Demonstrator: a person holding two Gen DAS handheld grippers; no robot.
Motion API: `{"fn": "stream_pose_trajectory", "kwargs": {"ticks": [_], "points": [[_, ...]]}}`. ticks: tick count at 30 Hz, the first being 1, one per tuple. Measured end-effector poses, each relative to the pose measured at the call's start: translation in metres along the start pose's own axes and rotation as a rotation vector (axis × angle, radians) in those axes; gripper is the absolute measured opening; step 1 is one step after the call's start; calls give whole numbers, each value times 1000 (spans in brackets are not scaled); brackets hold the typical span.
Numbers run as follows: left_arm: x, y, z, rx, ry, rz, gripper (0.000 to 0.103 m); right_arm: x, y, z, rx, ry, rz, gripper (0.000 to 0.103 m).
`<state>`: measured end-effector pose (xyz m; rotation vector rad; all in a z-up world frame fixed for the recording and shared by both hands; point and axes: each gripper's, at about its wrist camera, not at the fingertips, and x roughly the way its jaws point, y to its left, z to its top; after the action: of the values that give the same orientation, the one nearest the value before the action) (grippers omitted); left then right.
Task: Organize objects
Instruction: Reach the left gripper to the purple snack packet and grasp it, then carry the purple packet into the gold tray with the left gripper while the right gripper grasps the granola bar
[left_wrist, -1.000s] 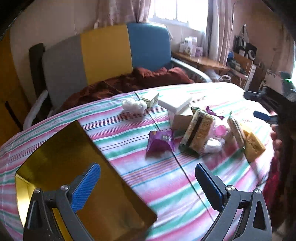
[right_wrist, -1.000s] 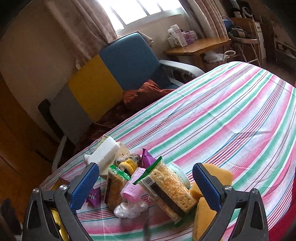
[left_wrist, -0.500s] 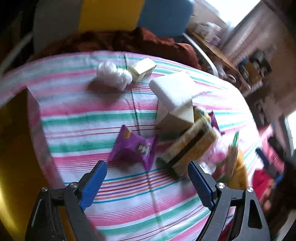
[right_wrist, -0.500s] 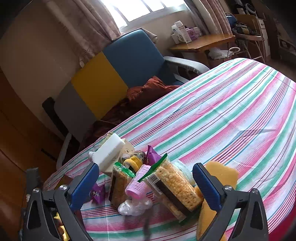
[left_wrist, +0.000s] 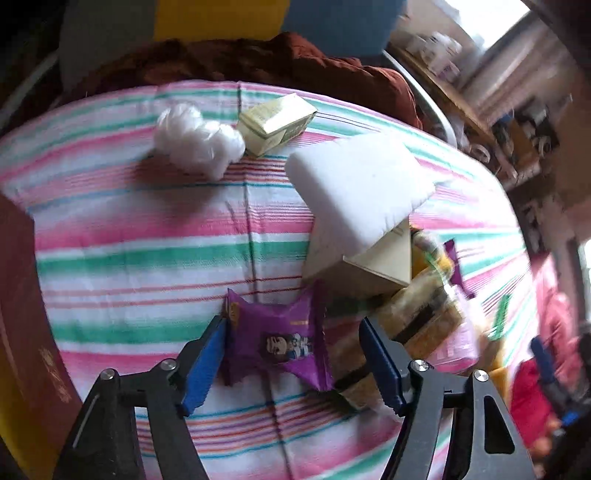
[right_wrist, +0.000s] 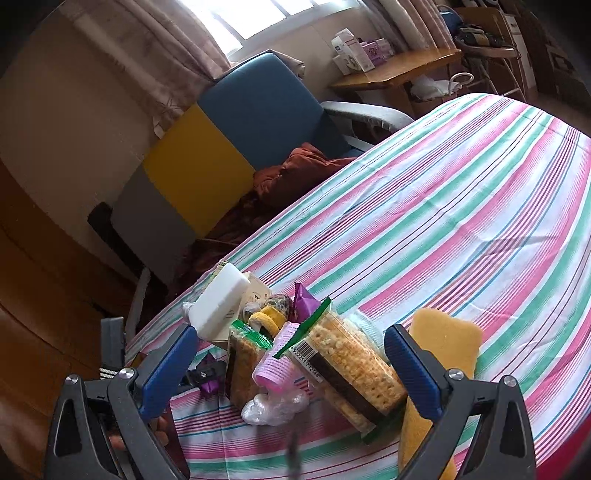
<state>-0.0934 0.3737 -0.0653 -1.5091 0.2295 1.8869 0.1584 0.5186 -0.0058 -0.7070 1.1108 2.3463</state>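
Observation:
A purple snack packet (left_wrist: 280, 339) lies on the striped tablecloth (left_wrist: 147, 229) between the fingers of my left gripper (left_wrist: 291, 332). Its jaws are closing: the left pad (left_wrist: 207, 354) is at the packet's edge, while the right pad (left_wrist: 376, 362) stands clear of it. Just beyond sit a white foam block (left_wrist: 362, 188) on a cardboard box (left_wrist: 384, 266) and cracker packs (left_wrist: 417, 317). My right gripper (right_wrist: 291, 336) hangs open above the pile: a cracker pack (right_wrist: 351, 365), a pink hair roller (right_wrist: 280, 358) and a yellow sponge (right_wrist: 443, 339).
A white plastic wad (left_wrist: 195, 140) and a small pale box (left_wrist: 277, 122) lie near the table's far edge. A gold box (left_wrist: 22, 332) stands at the left. An armchair (right_wrist: 240, 129) with a brown blanket is behind the table. Striped cloth (right_wrist: 443, 184) stretches right.
My left gripper swung down and forward over the purple packet, and its jaws narrowed around it. The gold box slid to the view's left edge. The right gripper stayed put.

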Motion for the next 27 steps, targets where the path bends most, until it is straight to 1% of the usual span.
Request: {"fn": "stream_pose_trajectory", "kwargs": {"ticks": [2,4,7,8,12,13,14,18,22,23,25,27], "points": [[2,2,-2,22,12,37,72,0,0,0,1,2,-3,103],[0,5,-5,42,7,32,71,1,0,-1,2,5,-7,103],[-3,3,-12,98,-9,68,59,1,1,0,-7,11,-17,103],[-4,3,-14,111,-23,80,52,1,1,-1,-12,9,-20,103],[-9,8,-23,123,-53,69,46,1,1,0,-23,5,-35,102],[-12,9,-26,124,-56,54,45,1,0,0,-22,3,-39,101],[-15,17,-21,123,-59,38,45,1,0,0,-20,3,-39,100],[-35,19,-37,163,-122,37,45,1,-4,1,2,8,-33,98],[-53,13,-54,183,-176,5,45,5,-15,1,56,33,-40,97],[-54,6,-54,186,-186,-7,45,5,-18,1,71,38,-47,96],[-65,6,-66,193,-207,-20,45,7,-24,1,96,51,-74,95],[-72,0,-73,204,-224,-35,45,11,-26,0,108,73,-75,95]]}}
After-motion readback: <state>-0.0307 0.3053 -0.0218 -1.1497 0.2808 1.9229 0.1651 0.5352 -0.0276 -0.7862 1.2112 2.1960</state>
